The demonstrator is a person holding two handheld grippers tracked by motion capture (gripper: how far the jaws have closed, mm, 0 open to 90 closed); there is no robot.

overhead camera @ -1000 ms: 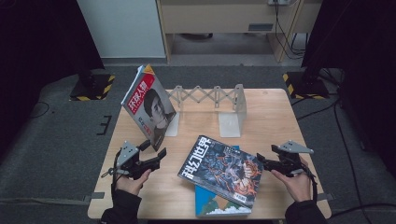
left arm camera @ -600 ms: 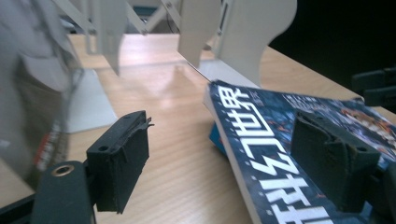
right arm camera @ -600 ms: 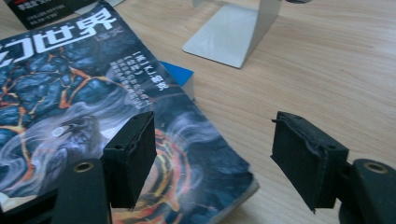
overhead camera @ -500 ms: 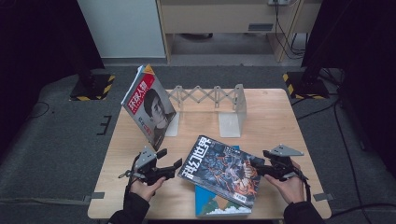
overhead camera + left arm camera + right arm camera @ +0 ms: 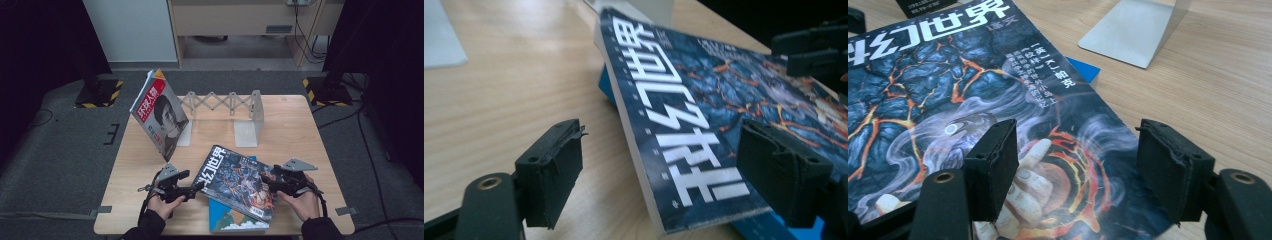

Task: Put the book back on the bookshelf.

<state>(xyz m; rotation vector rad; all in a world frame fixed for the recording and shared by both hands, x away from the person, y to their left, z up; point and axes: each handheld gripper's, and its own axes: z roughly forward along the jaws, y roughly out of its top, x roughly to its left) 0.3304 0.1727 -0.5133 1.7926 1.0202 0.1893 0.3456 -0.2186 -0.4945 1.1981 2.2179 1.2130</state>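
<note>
So the dark blue magazine with white characters and a lava-crack cover (image 5: 240,182) lies flat near the front edge of the light wooden table (image 5: 300,130), on top of a thinner blue book (image 5: 235,220). The left gripper (image 5: 659,175) is spread wide around its spine edge without pressing. The right gripper (image 5: 1075,170) has just been closing, jaws astride the opposite edge, not pinching.

Overhead cam fwd-down; claw cams close, share magazine (image 5: 240,182).
</note>
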